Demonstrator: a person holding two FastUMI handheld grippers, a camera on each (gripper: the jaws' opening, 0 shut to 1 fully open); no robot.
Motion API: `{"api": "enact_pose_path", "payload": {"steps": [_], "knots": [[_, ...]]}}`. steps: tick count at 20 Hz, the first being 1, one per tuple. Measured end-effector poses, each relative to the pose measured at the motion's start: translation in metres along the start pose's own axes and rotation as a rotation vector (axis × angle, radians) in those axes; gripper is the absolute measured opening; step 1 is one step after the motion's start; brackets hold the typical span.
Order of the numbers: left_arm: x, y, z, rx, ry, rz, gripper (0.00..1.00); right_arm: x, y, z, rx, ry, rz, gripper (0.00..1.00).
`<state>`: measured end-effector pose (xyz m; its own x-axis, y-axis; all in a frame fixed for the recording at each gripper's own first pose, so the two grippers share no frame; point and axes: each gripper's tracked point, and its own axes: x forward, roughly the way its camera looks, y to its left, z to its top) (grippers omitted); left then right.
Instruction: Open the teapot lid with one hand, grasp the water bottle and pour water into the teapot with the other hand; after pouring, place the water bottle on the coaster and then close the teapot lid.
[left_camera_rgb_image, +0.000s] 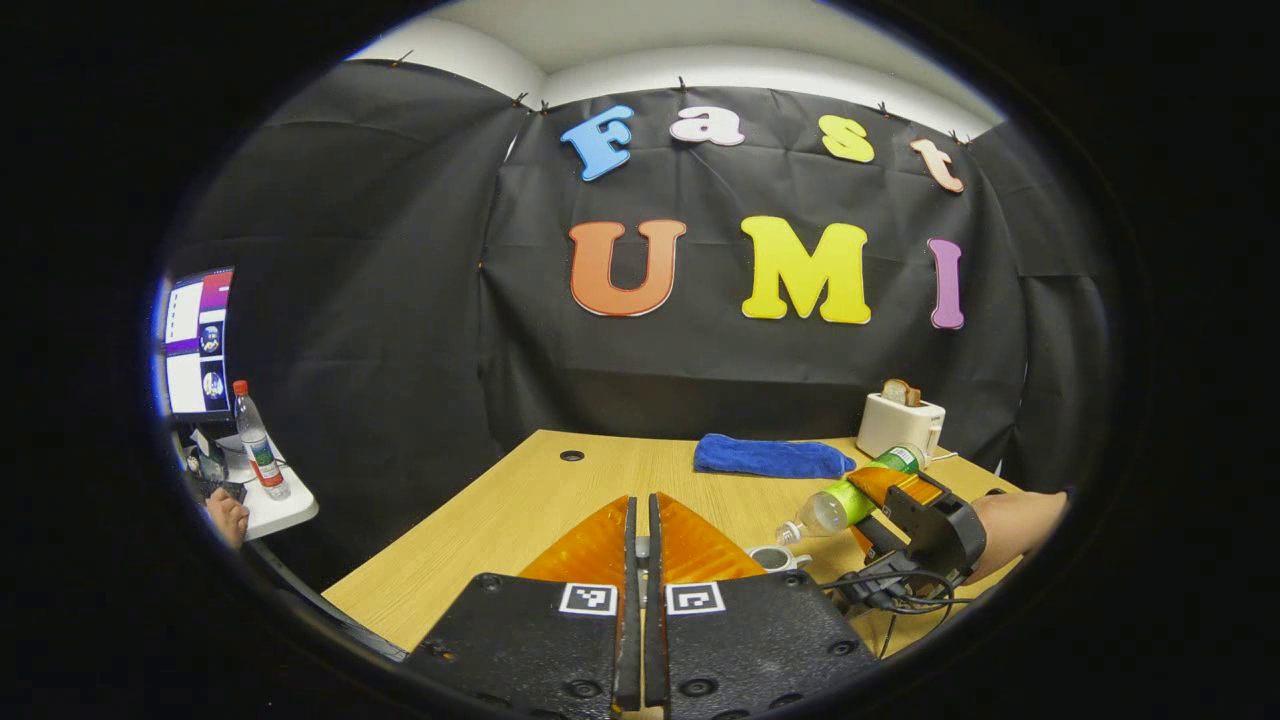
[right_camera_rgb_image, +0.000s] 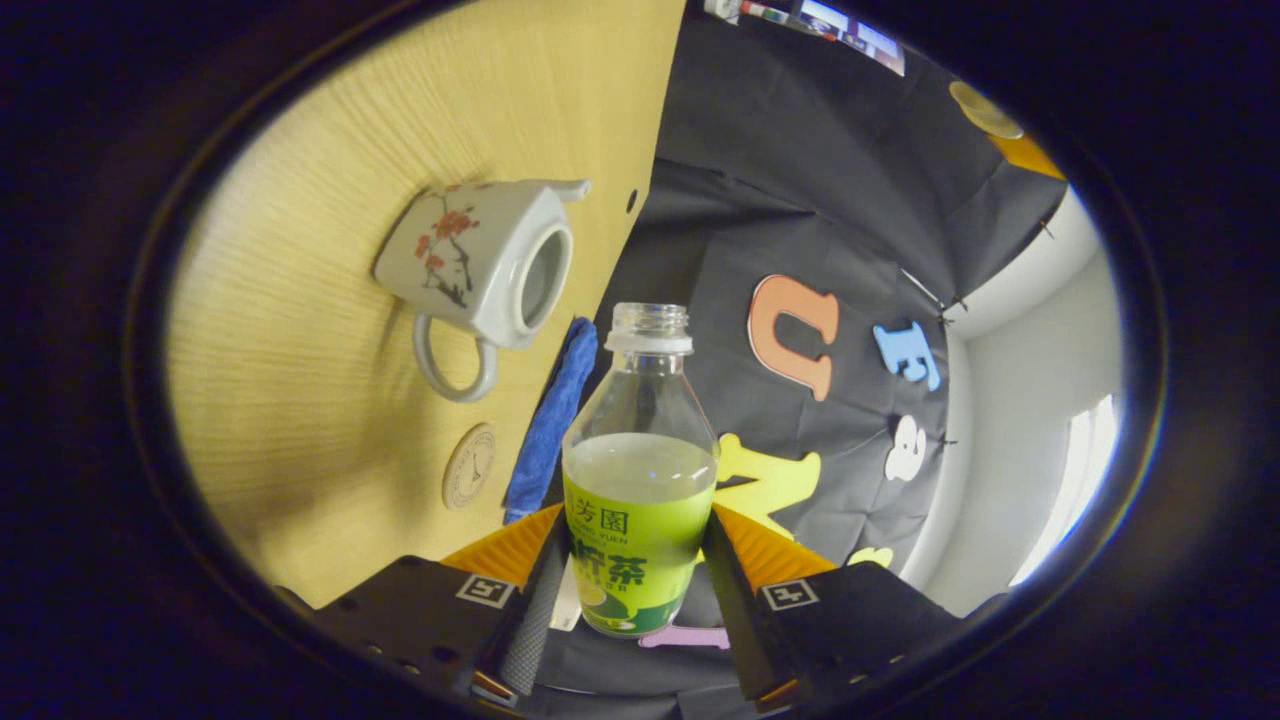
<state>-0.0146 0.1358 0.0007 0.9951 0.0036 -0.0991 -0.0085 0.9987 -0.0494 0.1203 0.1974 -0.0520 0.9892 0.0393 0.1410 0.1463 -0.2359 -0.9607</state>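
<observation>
A white teapot (right_camera_rgb_image: 480, 265) with a red flower pattern stands on the wooden table (right_camera_rgb_image: 300, 400), its top opening uncovered. In the left gripper view, part of the teapot (left_camera_rgb_image: 775, 558) peeks out beside my fingers. My left gripper (left_camera_rgb_image: 643, 530) is shut, with a small pale piece of the teapot lid (left_camera_rgb_image: 643, 547) pinched between the fingers. My right gripper (right_camera_rgb_image: 635, 560) is shut on the uncapped, green-labelled water bottle (right_camera_rgb_image: 640, 480), about half full. In the left gripper view the bottle (left_camera_rgb_image: 850, 497) is tilted in the right gripper (left_camera_rgb_image: 868, 492), its mouth down towards the teapot. A round coaster (right_camera_rgb_image: 468, 466) lies near the teapot's handle.
A blue cloth (left_camera_rgb_image: 770, 457) lies at the back of the table, and a white toaster (left_camera_rgb_image: 900, 422) with bread in it stands at the far right. A hand (left_camera_rgb_image: 1015, 520) holds the right gripper. Off to the left are a side table with a bottle (left_camera_rgb_image: 258, 445) and a monitor (left_camera_rgb_image: 198, 340).
</observation>
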Motion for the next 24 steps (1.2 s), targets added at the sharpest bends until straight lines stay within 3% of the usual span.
{"api": "enact_pose_path", "payload": {"steps": [14,15,17,24], "knots": [[0.001,-0.002,-0.004,0.014,0.008,-0.009,0.04,0.008,-0.011,-0.003,-0.236,-0.008,-0.068,0.76],[0.003,-0.002,-0.004,0.019,0.011,-0.009,0.04,0.008,-0.012,-0.001,-0.254,-0.013,-0.083,0.72],[0.003,-0.003,-0.006,0.031,0.015,-0.009,0.04,0.009,-0.013,-0.001,-0.266,-0.022,-0.098,0.76],[0.005,-0.005,-0.008,0.049,0.02,-0.007,0.04,0.004,-0.022,0.01,-0.3,-0.051,-0.157,0.74]]}}
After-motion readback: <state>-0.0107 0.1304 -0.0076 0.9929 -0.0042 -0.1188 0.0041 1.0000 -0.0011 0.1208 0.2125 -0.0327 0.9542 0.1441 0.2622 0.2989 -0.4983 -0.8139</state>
